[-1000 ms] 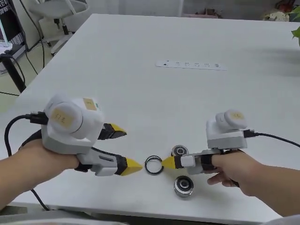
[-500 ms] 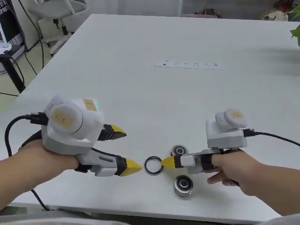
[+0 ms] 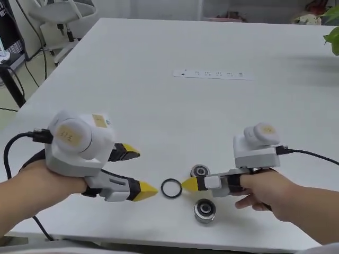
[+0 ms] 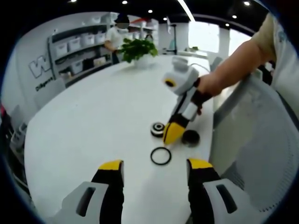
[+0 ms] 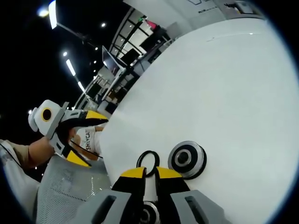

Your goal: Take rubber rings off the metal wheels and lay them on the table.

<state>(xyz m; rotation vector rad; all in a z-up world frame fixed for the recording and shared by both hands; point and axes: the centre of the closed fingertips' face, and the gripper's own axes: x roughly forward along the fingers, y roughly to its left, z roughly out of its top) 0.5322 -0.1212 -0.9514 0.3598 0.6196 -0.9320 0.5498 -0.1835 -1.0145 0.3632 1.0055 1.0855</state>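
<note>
At the lower centre of the head view, a thin black rubber ring [image 3: 163,188] is seen lying flat on the white table [image 3: 159,95], apart from both wheels. The right gripper [image 3: 185,184], its yellow-tipped jaws drawn together on nothing, is held with its tip just beside the ring's right edge; contact cannot be told. A round silver-and-black metal wheel [image 3: 200,171] is set just above that gripper in the frame, a second metal wheel [image 3: 205,209] just below. At lower left, the left gripper [image 3: 139,170] is pointed at the ring, jaws wide apart.
</note>
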